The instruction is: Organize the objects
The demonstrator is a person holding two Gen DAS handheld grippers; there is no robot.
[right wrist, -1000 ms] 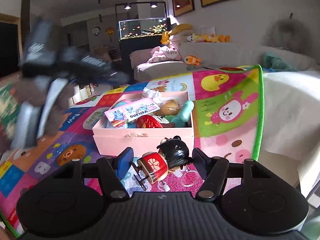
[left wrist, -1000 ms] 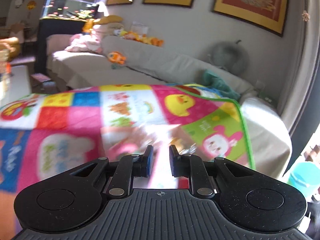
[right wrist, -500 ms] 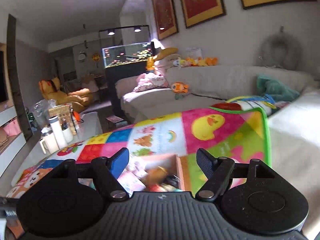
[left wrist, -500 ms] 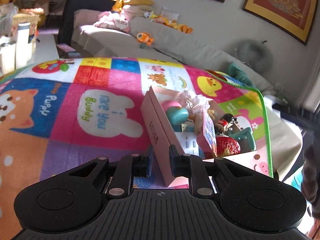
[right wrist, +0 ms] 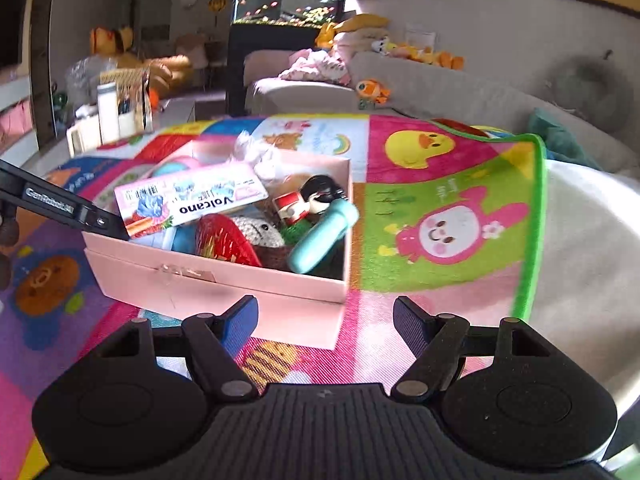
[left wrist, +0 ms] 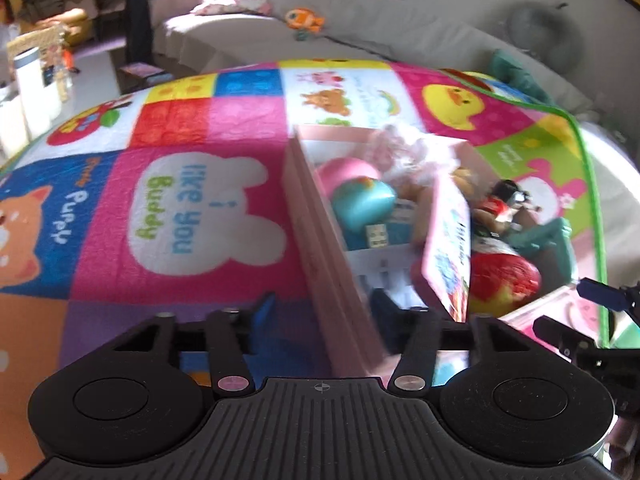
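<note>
Left gripper [left wrist: 322, 310] jaws opening, spread either side of the near wall of the pink cardboard box [left wrist: 332, 280] full of toys, pads apparently off the wall. Right gripper [right wrist: 325, 318] released, jaws wide and holding nothing, hovering just before the box [right wrist: 224, 280] on the colourful cartoon play mat [right wrist: 440, 220].

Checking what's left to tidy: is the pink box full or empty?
Full. The pink box is crowded to its rim: a Volcano packet, a doll and a teal toy show.
</note>
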